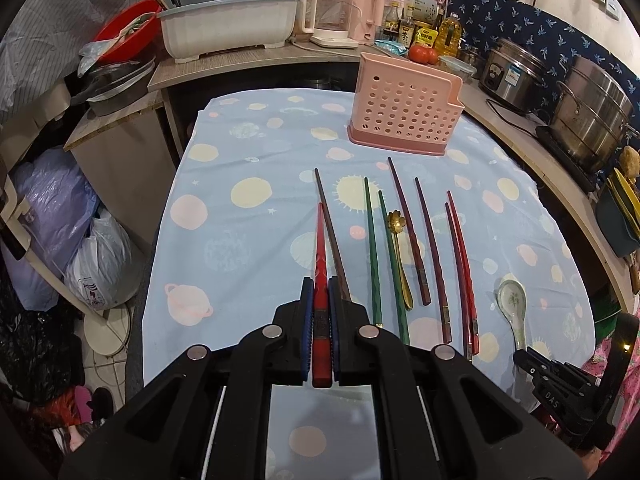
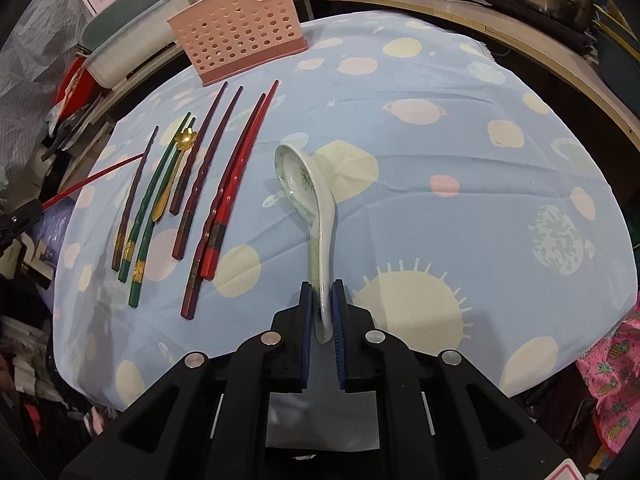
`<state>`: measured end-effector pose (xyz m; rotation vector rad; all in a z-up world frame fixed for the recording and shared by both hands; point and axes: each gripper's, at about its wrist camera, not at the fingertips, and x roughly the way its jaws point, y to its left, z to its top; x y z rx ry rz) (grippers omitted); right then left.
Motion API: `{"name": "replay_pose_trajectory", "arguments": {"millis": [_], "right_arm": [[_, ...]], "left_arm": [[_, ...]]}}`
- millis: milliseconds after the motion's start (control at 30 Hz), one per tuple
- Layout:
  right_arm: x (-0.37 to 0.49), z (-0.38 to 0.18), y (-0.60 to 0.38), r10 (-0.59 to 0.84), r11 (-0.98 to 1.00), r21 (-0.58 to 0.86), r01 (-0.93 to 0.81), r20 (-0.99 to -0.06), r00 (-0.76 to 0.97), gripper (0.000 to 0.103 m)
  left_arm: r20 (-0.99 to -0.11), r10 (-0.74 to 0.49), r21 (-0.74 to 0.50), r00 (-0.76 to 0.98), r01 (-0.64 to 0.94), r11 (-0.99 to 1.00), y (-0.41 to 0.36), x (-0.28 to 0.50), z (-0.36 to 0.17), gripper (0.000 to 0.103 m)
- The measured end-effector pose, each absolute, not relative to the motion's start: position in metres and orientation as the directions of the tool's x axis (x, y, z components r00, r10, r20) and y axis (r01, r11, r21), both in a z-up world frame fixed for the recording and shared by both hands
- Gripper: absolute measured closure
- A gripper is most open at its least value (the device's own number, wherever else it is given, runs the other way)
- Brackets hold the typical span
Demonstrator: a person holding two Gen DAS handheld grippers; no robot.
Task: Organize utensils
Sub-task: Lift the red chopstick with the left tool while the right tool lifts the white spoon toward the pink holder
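The left gripper (image 1: 320,292) is clamping its fingers (image 1: 307,320) on a red chopstick (image 1: 320,264), which is pointing forward above the planet-print tablecloth (image 1: 240,216). The right gripper (image 2: 321,300) is gripping the handle of a white ceramic spoon (image 2: 308,196), its bowl lying on the cloth near the table's middle. Green chopsticks (image 2: 150,216), a gold flower spoon (image 2: 176,168), dark purple chopsticks (image 2: 202,172) and a red pair (image 2: 228,200) are lying in a row. A pink perforated utensil holder (image 1: 404,108) is standing upright near the table's far edge.
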<state>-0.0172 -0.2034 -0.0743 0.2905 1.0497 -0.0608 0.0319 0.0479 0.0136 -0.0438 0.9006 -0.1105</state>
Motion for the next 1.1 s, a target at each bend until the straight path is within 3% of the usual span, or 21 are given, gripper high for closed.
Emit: {"name": "replay_pose_trajectory", "arguments": {"millis": [667,1100], "right_arm": [[0.045,0.037,-0.204,0.067,0.968,0.220,0.121,-0.693,0.718,0.097],[0.150,0.109,-0.218,0.052,0.970,0.224,0.096,-0.577,0.815,0.097]], "left_arm": [[-0.685,-0.115,-0.080,0.720,0.083,0.993,0.052,0.065,0.076,0.096],[-0.551,-0.152,-0.056,0.820,0.145,0.988,0.026,0.146,0.165,0.096]]}}
